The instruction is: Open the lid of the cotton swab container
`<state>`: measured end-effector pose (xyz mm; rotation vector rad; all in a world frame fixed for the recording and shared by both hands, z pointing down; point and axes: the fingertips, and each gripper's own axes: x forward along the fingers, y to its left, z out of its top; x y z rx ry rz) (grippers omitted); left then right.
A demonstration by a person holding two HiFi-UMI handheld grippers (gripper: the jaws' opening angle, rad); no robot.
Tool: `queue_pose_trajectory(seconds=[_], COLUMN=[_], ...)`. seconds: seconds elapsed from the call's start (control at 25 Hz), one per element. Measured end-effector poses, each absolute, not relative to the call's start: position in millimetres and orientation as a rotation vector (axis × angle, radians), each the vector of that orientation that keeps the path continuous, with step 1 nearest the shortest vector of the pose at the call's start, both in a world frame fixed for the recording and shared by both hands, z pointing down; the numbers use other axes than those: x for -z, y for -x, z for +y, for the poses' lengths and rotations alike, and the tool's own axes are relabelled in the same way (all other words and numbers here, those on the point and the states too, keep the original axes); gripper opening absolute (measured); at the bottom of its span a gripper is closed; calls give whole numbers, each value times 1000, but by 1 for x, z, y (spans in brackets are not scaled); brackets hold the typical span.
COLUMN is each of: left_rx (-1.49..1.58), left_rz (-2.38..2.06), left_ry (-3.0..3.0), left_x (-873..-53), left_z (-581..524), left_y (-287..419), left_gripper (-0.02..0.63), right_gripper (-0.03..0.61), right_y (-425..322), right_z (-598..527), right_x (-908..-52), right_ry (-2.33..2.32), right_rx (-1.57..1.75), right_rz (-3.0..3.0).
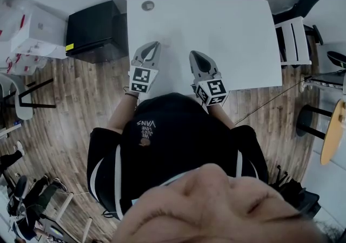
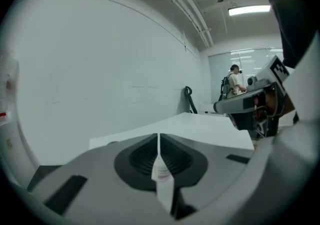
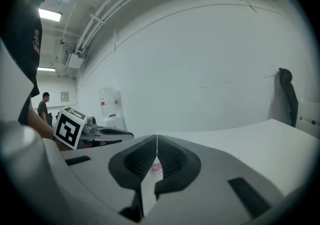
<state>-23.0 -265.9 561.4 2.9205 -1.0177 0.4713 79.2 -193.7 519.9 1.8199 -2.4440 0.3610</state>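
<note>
I see no cotton swab container in any view. The white table (image 1: 216, 26) carries only a small round grey disc (image 1: 147, 5) near its far left corner. My left gripper (image 1: 155, 44) hovers over the table's near edge, jaws pressed together with nothing between them. My right gripper (image 1: 192, 53) sits beside it, also shut and empty. In the left gripper view the left gripper (image 2: 158, 136) points across the tabletop at a white wall, with the right gripper (image 2: 250, 103) off to the side. The right gripper view shows the right gripper (image 3: 157, 138) shut and the left gripper (image 3: 102, 132) at its left.
A black cabinet (image 1: 92, 31) stands against the table's left side. White boxes (image 1: 32, 34) and a stool (image 1: 19, 99) are further left. Chairs (image 1: 294, 36) stand at the table's right end. A person (image 2: 233, 83) stands far off in the room.
</note>
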Motion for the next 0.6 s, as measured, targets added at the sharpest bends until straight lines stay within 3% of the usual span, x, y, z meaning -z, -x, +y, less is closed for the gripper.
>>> queue_pose_trajectory(seconds=[0.6], left_rx=[-593], left_rz=[-897], left_ry=[-2878], left_x=[-608], left_z=[-263], left_y=[13], left_gripper=[23], right_gripper=[13], right_y=[-89], right_z=[-186], right_x=[-529], right_ry=[-1840], right_rx=[-390], right_rz=[-2408])
